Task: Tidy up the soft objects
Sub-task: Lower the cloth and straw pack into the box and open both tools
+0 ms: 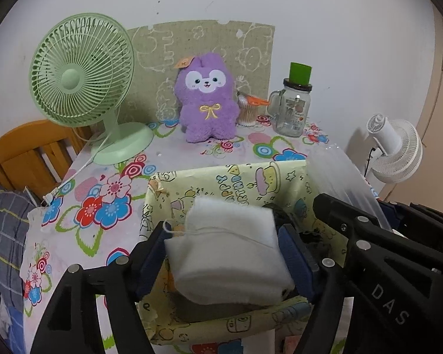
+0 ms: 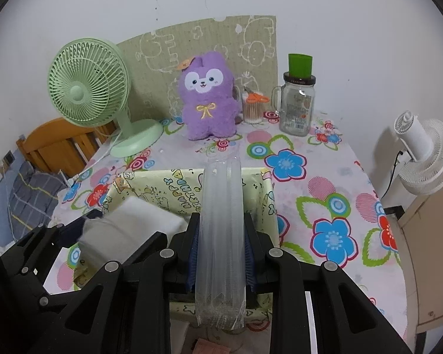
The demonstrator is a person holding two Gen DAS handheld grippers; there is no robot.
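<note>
The yellow cartoon-print box (image 1: 221, 177) fills the lower centre of both views. Above it the left gripper (image 1: 224, 253) pinches a white foam pad (image 1: 227, 247) — the packing step seems underway. The right gripper (image 2: 221, 253) clamps a clear plastic sleeve (image 2: 221, 224) at lower centre; next, I judge, lower each into the box and release.

Left gripper (image 1: 221, 253) jaws part-closed, blue pads pressing both sides of a white foam block (image 1: 227, 247), held level and pointing forward. Right gripper (image 2: 221, 253) jaws closed narrow on a clear plastic pack (image 2: 221, 236) standing on edge between the pads. Grippers side by side, left one's black frame visible at the right wrist view's lower left.
</note>
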